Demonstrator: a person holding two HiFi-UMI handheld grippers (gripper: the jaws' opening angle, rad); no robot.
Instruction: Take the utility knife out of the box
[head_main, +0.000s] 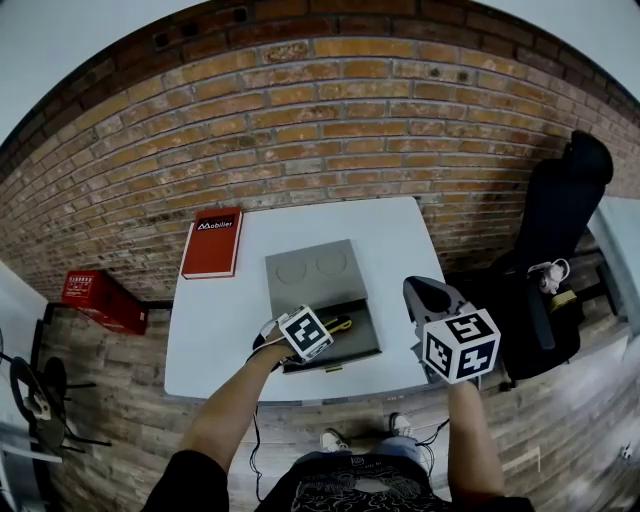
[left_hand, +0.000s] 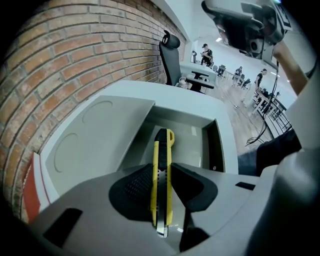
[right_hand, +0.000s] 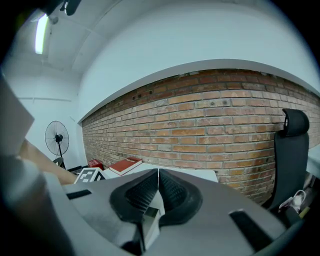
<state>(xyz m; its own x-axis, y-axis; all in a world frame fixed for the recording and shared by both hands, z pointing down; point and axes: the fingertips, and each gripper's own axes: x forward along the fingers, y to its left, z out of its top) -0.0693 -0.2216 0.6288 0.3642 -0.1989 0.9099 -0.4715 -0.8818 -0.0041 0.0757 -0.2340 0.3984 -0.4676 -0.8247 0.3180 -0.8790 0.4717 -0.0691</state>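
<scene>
One white worktop (head_main: 210, 340) stands against a brick wall (head_main: 330, 120), with wood-plank floor (head_main: 120, 400) all round. A black chair (head_main: 560, 230) waits off the right edge, and a red case (head_main: 100, 298) sits on the floor beyond the left edge. A red book (head_main: 212, 242) lies flat at the far left corner.

Near the middle of the front edge sits the grey box (head_main: 365, 335), open, its lid laid back flat with two round recesses moulded in. The knife (left_hand: 162, 175) is down in the tray: slim and yellow, with a black ribbed slider and a bare metal tip.

The left hand-held gripper (left_hand: 162, 187) points steeply down into the tray, and its ribbed black pads are clamped on the knife's yellow sides. The blade end pokes out toward the camera and the tail runs away along the tray.

The right hand-held gripper (right_hand: 156, 192) hovers over the front right corner, jaws pressed together, nothing between them.
</scene>
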